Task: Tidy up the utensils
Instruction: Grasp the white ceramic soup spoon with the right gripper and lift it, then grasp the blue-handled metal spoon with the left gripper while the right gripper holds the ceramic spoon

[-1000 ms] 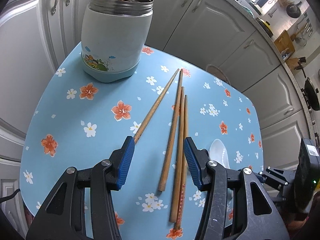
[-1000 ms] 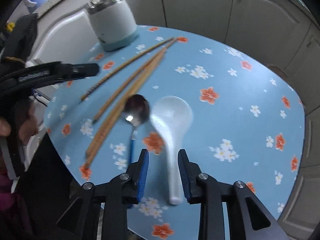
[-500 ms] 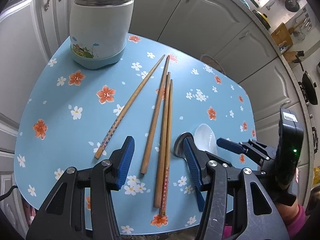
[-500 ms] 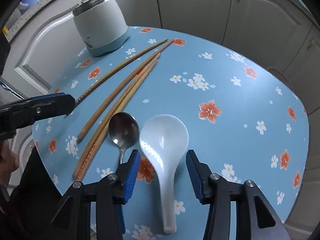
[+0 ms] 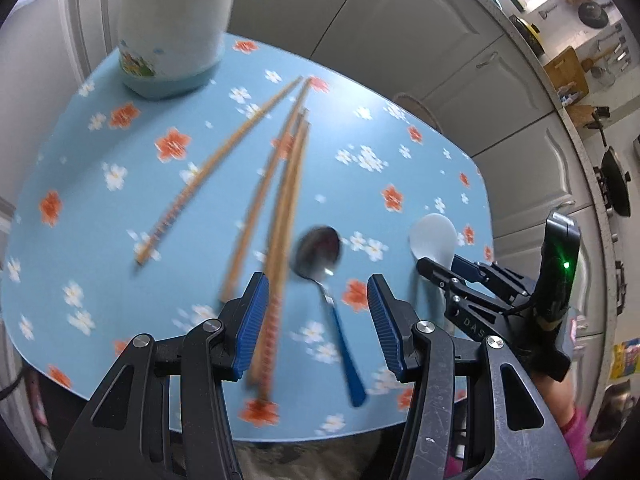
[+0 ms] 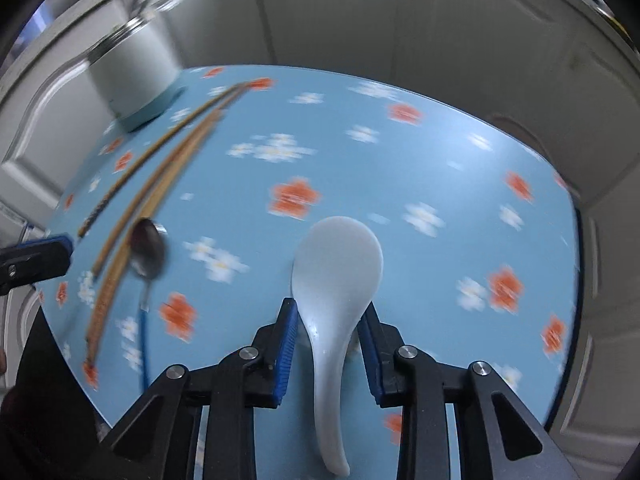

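Right wrist view: white spoon [image 6: 338,280] lying flat on the counter [image 6: 420,168], neck between the jaws of the right gripper [image 6: 329,334], which stand apart and straddle it closely, apparently lined up for a pinch. Left wrist view: left gripper [image 5: 312,312] low and level, jaws wide apart around the blue-handled metal spoon [image 5: 320,248], chopsticks [image 5: 280,208] at the left jaw, container [image 5: 176,32] far ahead.
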`<state>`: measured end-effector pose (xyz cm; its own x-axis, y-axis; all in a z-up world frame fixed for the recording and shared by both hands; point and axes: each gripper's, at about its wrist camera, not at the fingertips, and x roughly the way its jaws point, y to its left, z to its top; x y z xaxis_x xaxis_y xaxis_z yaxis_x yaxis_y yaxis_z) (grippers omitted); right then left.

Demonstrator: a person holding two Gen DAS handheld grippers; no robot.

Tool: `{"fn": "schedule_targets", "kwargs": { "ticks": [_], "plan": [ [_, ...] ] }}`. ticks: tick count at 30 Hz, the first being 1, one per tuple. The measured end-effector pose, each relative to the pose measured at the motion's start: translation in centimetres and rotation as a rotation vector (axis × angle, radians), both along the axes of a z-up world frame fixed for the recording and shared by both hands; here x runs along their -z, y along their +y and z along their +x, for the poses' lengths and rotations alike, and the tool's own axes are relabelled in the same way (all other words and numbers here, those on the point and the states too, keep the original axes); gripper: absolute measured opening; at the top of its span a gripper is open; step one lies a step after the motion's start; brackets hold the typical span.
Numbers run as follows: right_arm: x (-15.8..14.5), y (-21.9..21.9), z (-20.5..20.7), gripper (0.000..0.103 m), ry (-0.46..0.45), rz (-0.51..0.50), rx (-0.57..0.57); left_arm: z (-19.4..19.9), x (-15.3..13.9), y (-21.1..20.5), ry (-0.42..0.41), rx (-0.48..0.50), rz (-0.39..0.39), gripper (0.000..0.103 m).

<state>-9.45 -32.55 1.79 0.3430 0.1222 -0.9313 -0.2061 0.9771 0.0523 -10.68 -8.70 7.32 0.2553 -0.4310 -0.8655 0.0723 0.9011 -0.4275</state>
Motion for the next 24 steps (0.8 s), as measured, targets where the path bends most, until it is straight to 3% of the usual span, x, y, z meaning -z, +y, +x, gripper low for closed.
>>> {"fn": "schedule_targets", "kwargs": {
  "ticks": [4,7,10,13,18,20,24],
  "plan": [
    [0.0,-2.5,-0.9,0.031,0.014,0.103,0.045,-0.9,0.6,-2.4,0.011,-0.013,0.053,0.051],
    [-1.3,-3.6,-1.6,0.045,-0.042,0.177,0.079,-0.5,1.2,-3.7,0.023,-0.041,0.076,0.051],
    [-2.5,-4.3,-2.1,0.045,-0.074,0.233,0.076,0.4,1.5,-4.4,0.002,-0.088,0.136,0.051],
    [-2.8,-4.9,-2.3,0.046,-0.088,0.257,0.075,1.0,2.6,-4.9,0.053,-0.105,0.133,0.051],
    [-2.3,-6.3,-2.4,0.046,-0.062,0.327,0.107,1.4,3.8,-5.6,0.06,-0.141,0.206,0.051],
    [-2.1,-6.3,-2.4,0.046,-0.06,0.335,0.097,1.4,3.8,-5.2,0.048,-0.152,0.212,0.06],
    [-1.9,-6.3,-2.5,0.046,-0.053,0.348,0.086,1.8,4.0,-3.3,0.049,-0.196,0.2,0.062]
  ]
}}
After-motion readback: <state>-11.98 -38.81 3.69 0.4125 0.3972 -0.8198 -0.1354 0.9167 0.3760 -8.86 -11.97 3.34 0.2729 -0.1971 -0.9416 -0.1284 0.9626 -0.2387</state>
